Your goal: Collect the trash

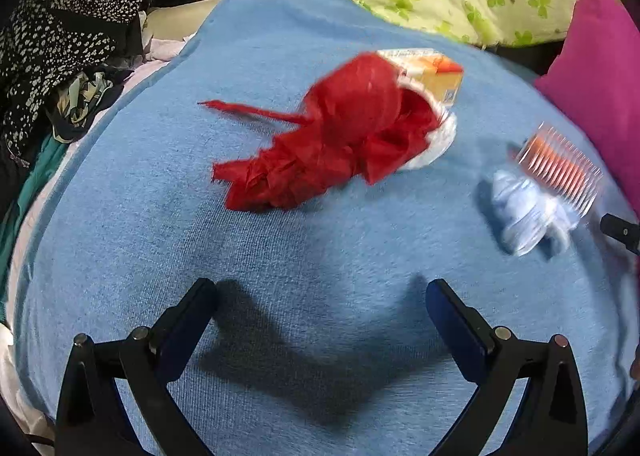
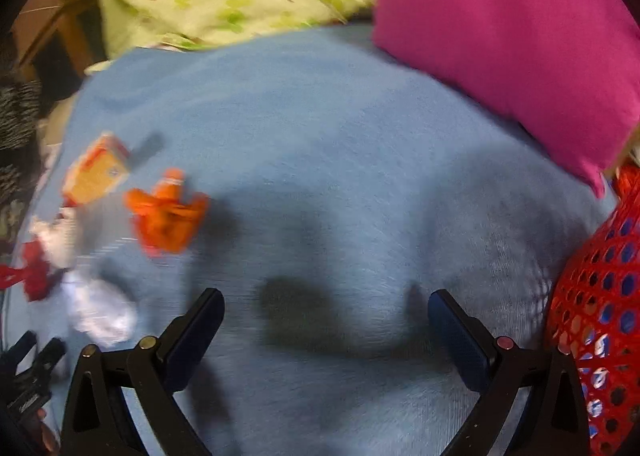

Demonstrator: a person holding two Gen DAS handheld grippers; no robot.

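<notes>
Nothing is gathered yet: from left to right on the blue blanket (image 1: pixel 160 215) lie red paper (image 1: pixel 332 135), a carton (image 1: pixel 436 75) and a white wad (image 1: pixel 524 211); both the left gripper (image 1: pixel 320 308) and the right gripper (image 2: pixel 326 316) hover empty, jaws apart, so the next move is probably a reach to the paper.

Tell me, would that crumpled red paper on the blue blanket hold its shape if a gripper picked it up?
Probably not. The red paper looks thin and heavily creased, so it should crush easily between the fingers and weigh very little. Its long loose tail would likely dangle. It is unlikely to roll, being irregular and resting on the soft blue blanket.
</notes>
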